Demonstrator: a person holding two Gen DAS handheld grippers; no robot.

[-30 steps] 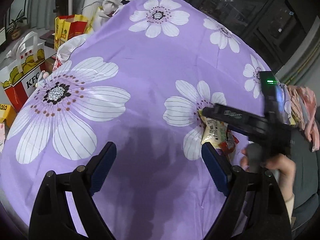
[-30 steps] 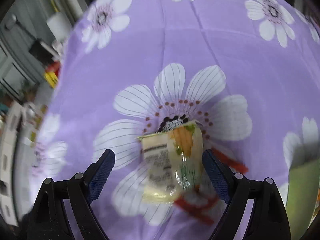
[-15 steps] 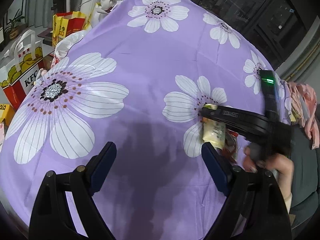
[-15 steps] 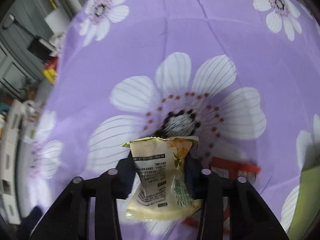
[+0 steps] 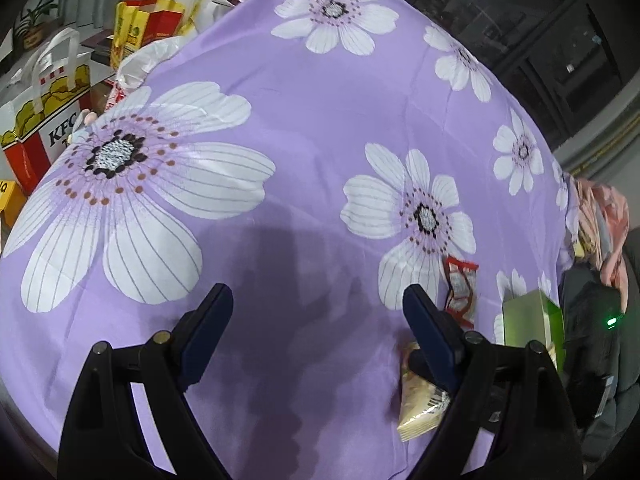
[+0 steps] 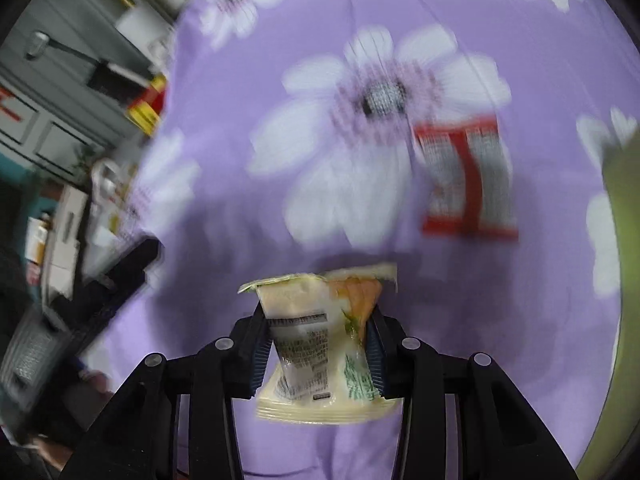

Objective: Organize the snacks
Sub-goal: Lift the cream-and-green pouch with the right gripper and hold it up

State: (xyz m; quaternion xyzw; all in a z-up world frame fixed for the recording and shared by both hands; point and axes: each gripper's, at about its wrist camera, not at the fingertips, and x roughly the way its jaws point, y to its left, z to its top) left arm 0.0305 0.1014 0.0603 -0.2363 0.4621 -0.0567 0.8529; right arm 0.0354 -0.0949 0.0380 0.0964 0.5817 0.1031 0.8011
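My right gripper [image 6: 318,344] is shut on a pale yellow snack packet [image 6: 320,344] and holds it above the purple flowered cloth [image 6: 460,12]. The same packet shows in the left wrist view [image 5: 420,404], low right, partly behind my left finger. A red and white snack packet [image 6: 466,180] lies on the cloth by a big flower; it also shows in the left wrist view [image 5: 462,292]. My left gripper [image 5: 318,328] is open and empty over the cloth. A green box [image 5: 532,324] stands at the right.
A KFC paper bag [image 5: 44,120] and a red and yellow bag [image 5: 144,20] stand past the table's left edge. Pink cloth [image 5: 600,224] lies at the far right. The green box [image 6: 624,280] fills the right edge of the right wrist view.
My right gripper shut on the yellow packet and lifted it off the red packet, pulling back toward the table's near edge. The left gripper stayed open and barely moved.
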